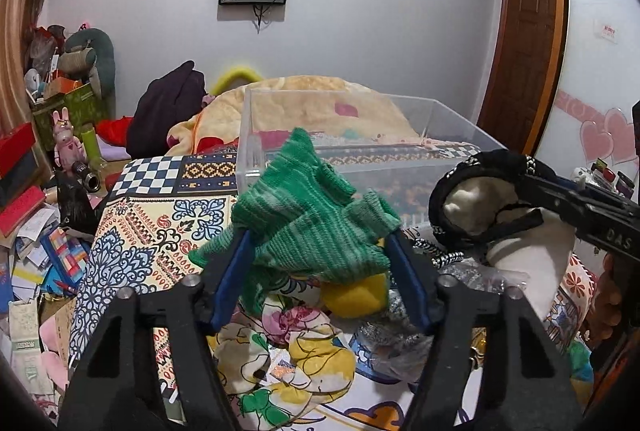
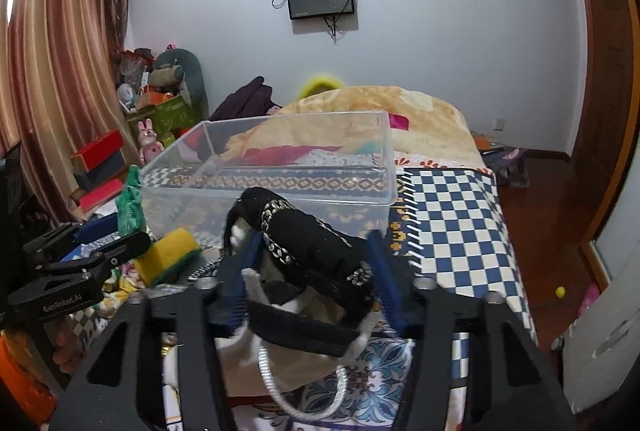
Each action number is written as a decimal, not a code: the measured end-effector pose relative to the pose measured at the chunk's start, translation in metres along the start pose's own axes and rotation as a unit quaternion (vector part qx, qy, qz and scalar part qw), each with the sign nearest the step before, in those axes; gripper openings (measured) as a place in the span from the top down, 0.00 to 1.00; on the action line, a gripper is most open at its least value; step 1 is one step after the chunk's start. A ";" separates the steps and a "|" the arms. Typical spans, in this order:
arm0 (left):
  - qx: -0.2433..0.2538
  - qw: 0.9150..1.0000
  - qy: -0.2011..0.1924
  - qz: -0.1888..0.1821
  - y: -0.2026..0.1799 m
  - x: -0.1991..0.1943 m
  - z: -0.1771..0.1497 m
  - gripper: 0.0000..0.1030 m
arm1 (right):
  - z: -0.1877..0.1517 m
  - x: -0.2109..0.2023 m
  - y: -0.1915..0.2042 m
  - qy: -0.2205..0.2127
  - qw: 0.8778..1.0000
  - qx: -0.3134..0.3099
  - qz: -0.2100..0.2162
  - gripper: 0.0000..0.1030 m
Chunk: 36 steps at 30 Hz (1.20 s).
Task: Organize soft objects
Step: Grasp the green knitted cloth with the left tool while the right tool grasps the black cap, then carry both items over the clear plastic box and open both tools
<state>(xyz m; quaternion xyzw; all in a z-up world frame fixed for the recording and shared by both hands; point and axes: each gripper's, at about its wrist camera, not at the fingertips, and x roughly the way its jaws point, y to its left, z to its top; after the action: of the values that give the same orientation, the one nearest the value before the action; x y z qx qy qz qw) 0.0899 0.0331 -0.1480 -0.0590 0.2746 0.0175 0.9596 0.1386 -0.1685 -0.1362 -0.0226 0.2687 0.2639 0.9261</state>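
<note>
Left wrist view looks along the left claw [image 1: 318, 251], whose blue-padded fingers [image 1: 236, 271] are partly closed on a green knitted cloth [image 1: 304, 215], lifted just in front of the clear plastic bin [image 1: 360, 159] on the bed. Under the cloth, nearer than the bin, lie a yellow sponge [image 1: 356, 295] and a floral fabric [image 1: 280, 343] on the patterned bedspread [image 1: 132, 223]. To the right of the bin the right claw [image 1: 520, 175] reaches in level from the side, gripping a black pouch with studded trim [image 1: 480, 167] with pale cream cloth bulging from it; white letters "DAS" can be read on its black body.

Right wrist view shows that same claw [image 2: 316, 255] from behind, its fingers pressed on both sides of the black pouch [image 2: 312, 243], held just in front of the bin [image 2: 272, 167]. A white cord loop [image 2: 296, 391] hangs below, which the other view does not show. Left of the bin the left claw [image 2: 112, 231] comes in, marked "GenRobot.AI", with the green cloth [image 2: 130, 203] at its tip and the sponge [image 2: 168, 255] beside it. Only this view shows the blue-and-white checkered cloth [image 2: 452, 231] right of the bin and the wooden floor [image 2: 548, 231] beyond.
</note>
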 end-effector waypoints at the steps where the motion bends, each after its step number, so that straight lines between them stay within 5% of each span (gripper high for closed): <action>1: 0.001 1.000 0.001 -0.002 0.000 -0.001 -0.001 0.46 | 0.001 0.001 0.000 -0.001 1.000 -0.001 0.000 0.64; 5: 0.011 1.000 -0.003 -0.006 -0.006 -0.005 -0.003 0.60 | 0.003 -0.005 0.003 -0.010 1.000 -0.010 0.001 0.73; 17: 0.008 0.998 -0.039 -0.038 -0.009 -0.042 0.007 0.80 | 0.022 -0.027 0.006 -0.061 0.998 -0.011 0.016 0.80; 22: 0.006 0.997 -0.047 -0.063 -0.011 -0.054 0.019 0.84 | 0.028 -0.039 0.006 -0.083 0.996 -0.009 0.016 0.81; 36: 0.045 0.992 -0.107 -0.050 -0.021 -0.083 0.074 0.85 | 0.062 -0.043 0.001 -0.127 0.992 -0.008 0.002 0.81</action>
<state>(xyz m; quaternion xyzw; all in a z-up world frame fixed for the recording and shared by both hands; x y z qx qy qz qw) 0.0595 0.0213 -0.0391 -0.0269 0.1679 -0.0368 0.9848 0.1377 -0.1769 -0.0617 0.0041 0.1466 0.2691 0.9519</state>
